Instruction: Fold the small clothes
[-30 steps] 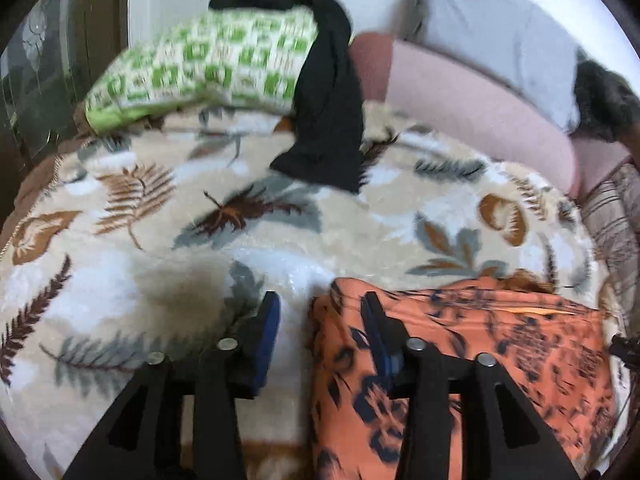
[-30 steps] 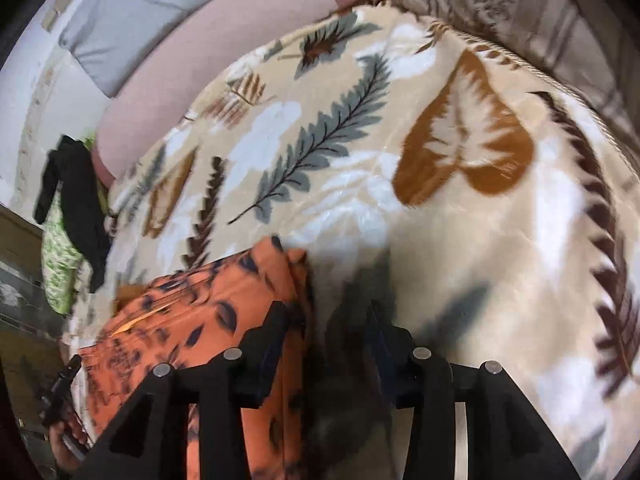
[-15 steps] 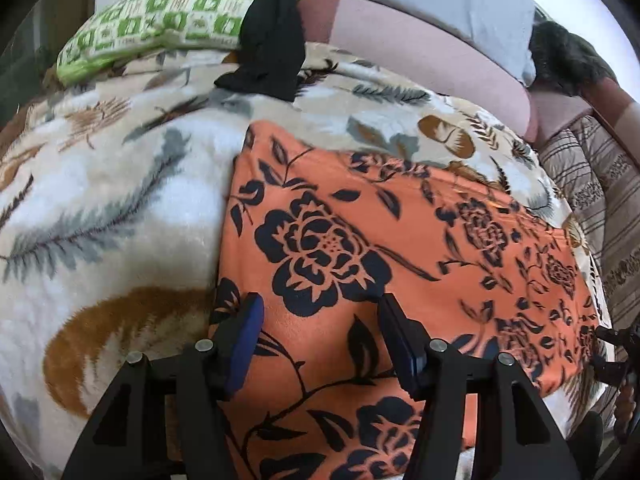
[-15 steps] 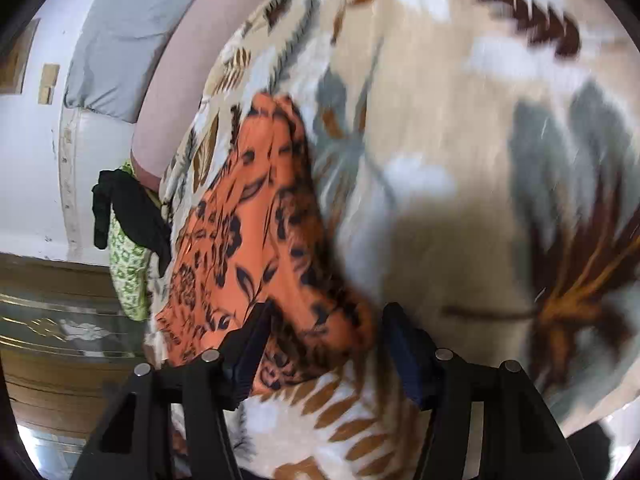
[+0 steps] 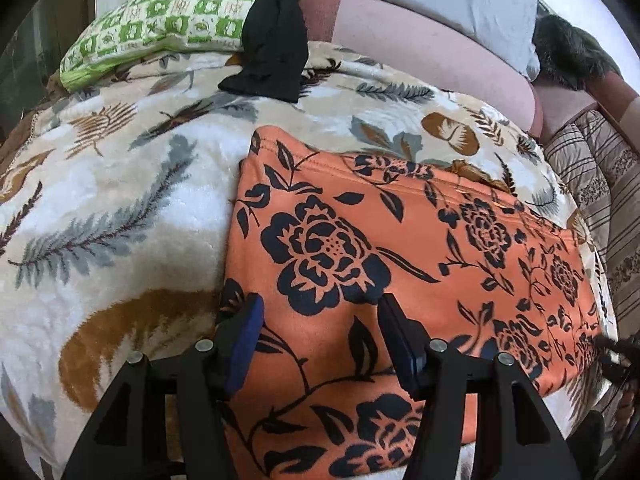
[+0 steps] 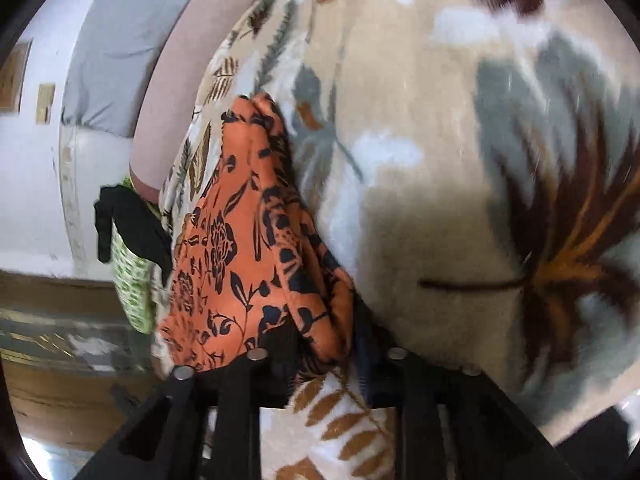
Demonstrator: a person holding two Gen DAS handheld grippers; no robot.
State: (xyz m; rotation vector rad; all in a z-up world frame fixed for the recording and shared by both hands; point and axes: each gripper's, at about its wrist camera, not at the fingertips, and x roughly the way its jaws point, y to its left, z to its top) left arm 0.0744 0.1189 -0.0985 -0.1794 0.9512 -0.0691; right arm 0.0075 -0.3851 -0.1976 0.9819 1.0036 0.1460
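We note orange floral garment [image 5: 400, 248] spread flat on leaf-print blanket [image 5: 120, 200], near front edge of bed. Left gripper [image 5: 320, 332] over garment's near-left corner, jaws apart — cloth lies below them, pads not pressing. Right gripper [image 6: 320, 344] at garment's [image 6: 248, 248] opposite corner; jaws have just been closing, bunched fold of cloth now pinched between them. We see black cloth [image 5: 276, 36] draped over green checked pillow [image 5: 172, 16] at far side — well apart from garment.
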